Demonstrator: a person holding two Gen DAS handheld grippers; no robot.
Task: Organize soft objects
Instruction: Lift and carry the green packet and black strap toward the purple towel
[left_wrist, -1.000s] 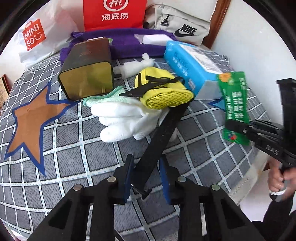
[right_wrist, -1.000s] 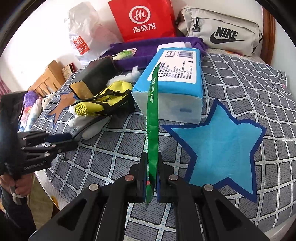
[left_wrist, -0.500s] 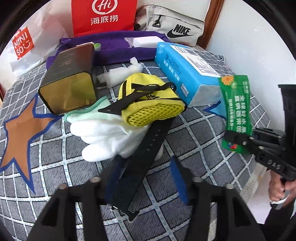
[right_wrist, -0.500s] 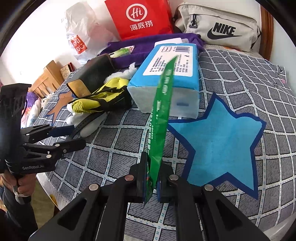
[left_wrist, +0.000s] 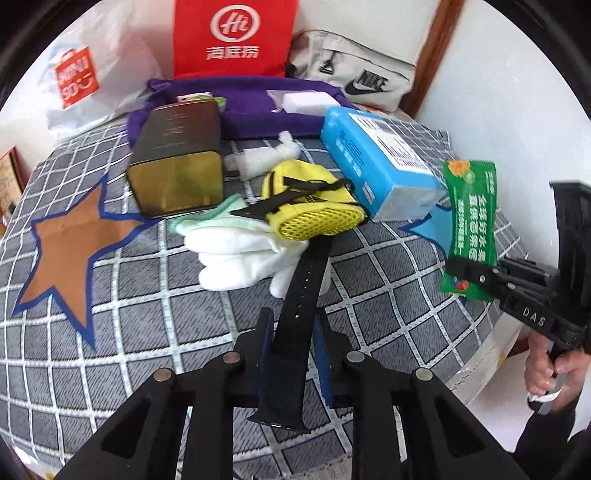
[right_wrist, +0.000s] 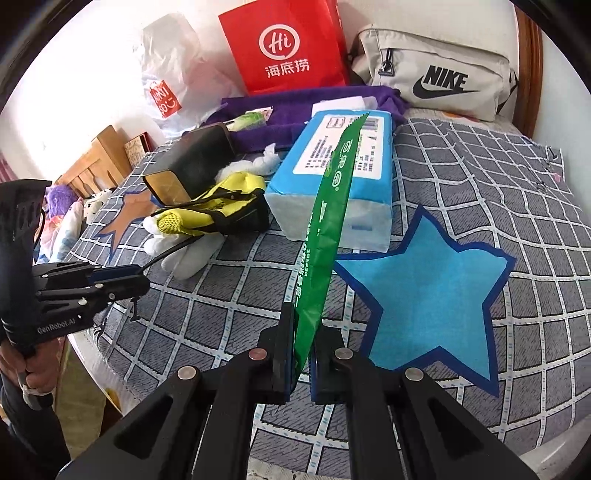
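My left gripper (left_wrist: 291, 332) is shut on a black watch strap (left_wrist: 301, 295) that runs from its jaws up to the yellow mesh pouch (left_wrist: 310, 206). White gloves (left_wrist: 240, 254) lie under the strap. My right gripper (right_wrist: 303, 343) is shut on a flat green sachet (right_wrist: 328, 229) and holds it upright above the bed. The sachet also shows in the left wrist view (left_wrist: 471, 218), at the right. The left gripper shows in the right wrist view (right_wrist: 122, 282), with the strap (right_wrist: 166, 251) in it.
A blue tissue pack (left_wrist: 376, 162), a dark gold tin (left_wrist: 181, 162), a purple cloth (left_wrist: 251, 107), a red bag (left_wrist: 232, 37), a Miniso bag (left_wrist: 77, 77) and a grey Nike pouch (right_wrist: 436, 77) sit further back on the checked bedspread (left_wrist: 110, 350). The bed edge is at the right.
My left gripper was shut on the strap, opened wide half a second ago, and has shut on the strap again. The right gripper has tilted the green sachet slightly to the right.
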